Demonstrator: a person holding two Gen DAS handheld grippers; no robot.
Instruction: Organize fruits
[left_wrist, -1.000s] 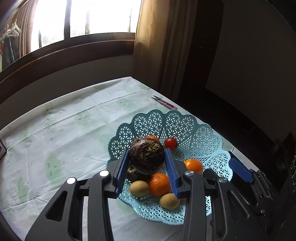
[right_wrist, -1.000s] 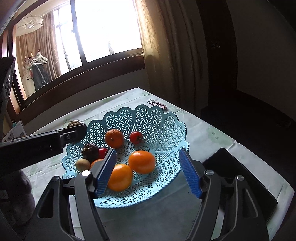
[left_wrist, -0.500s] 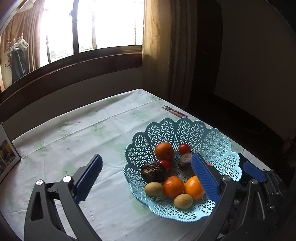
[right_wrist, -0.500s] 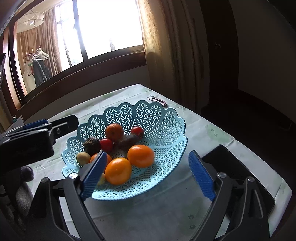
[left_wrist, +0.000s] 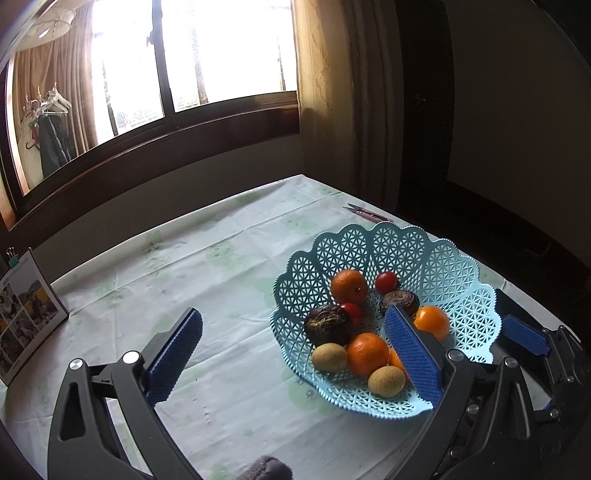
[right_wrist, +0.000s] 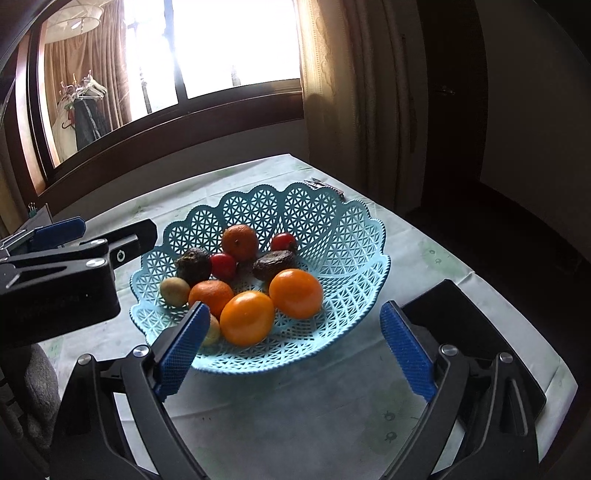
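Observation:
A light blue lattice basket (left_wrist: 454, 266) (right_wrist: 354, 236) stands on the table and holds several fruits: oranges (right_wrist: 295, 293), kiwis (left_wrist: 386, 381), small red tomatoes (left_wrist: 386, 282) and two dark wrinkled fruits (left_wrist: 327, 325) (right_wrist: 273, 264). My left gripper (left_wrist: 295, 354) is open and empty, held back from the basket's left front, with its right finger in front of the rim. My right gripper (right_wrist: 291, 350) is open and empty, just in front of the basket. The left gripper also shows at the left in the right wrist view (right_wrist: 74, 240).
A pale green-patterned cloth (left_wrist: 184, 266) covers the table. Pink snips (left_wrist: 364, 212) lie behind the basket. A photo calendar (left_wrist: 26, 314) stands at the left edge. A black flat object (right_wrist: 476, 325) lies at the front right. A window and curtain are behind.
My left gripper let go of a dark wrinkled fruit into the basket, opened wide and drew back to the left. My right gripper pulled back slightly.

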